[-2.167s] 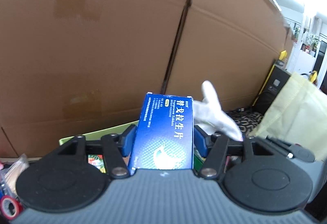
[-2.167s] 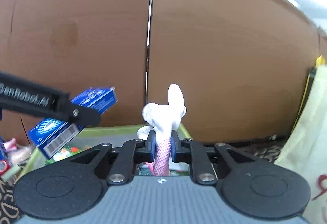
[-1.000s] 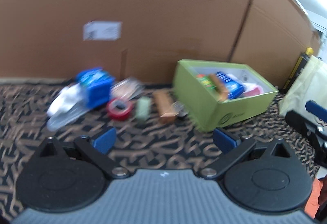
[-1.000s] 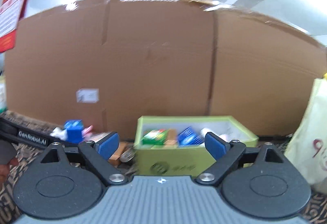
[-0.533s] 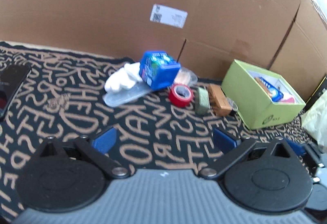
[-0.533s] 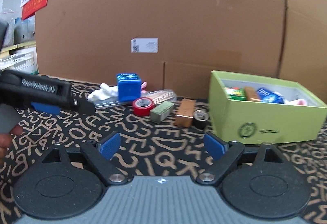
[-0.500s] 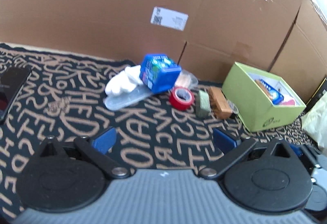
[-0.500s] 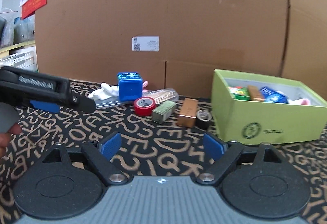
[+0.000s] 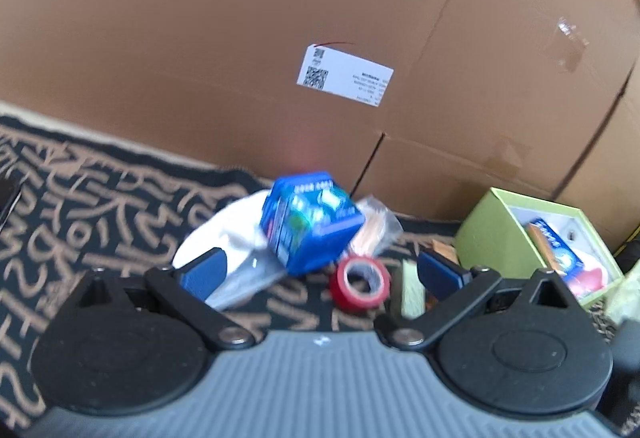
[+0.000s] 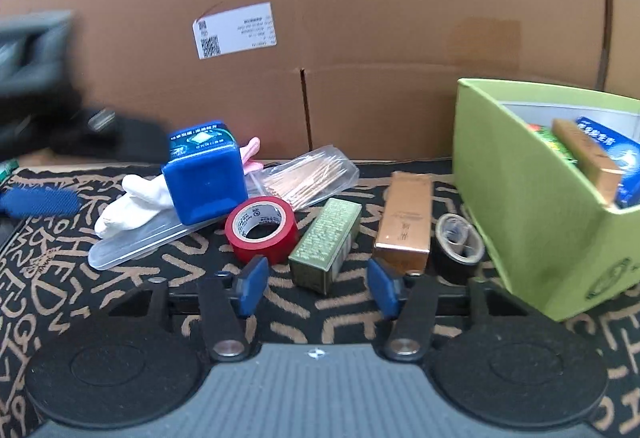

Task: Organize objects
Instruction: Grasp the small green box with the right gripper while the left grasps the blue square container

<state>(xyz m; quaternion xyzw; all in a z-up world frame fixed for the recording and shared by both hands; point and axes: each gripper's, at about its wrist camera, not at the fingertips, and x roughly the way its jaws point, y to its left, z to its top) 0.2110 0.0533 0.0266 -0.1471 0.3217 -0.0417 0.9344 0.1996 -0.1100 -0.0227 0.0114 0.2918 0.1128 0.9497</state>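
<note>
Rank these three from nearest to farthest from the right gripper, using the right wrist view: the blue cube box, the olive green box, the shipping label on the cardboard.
1. olive green box, just ahead of the right gripper, whose jaws are closing with nothing between them.
2. blue cube box, further back on the left.
3. shipping label, high on the cardboard wall behind.

place: home floor | evidence: lettered rug (image 10: 60,278); cardboard wall (image 10: 360,18); household clutter

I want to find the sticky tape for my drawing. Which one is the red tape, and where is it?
Find the big green box on the patterned cloth. A row of small things lies to its left. The red tape is in that row, between the blue cube and the olive-green carton. It is the only red ring; the other roll, beside the green box, is black.
</note>
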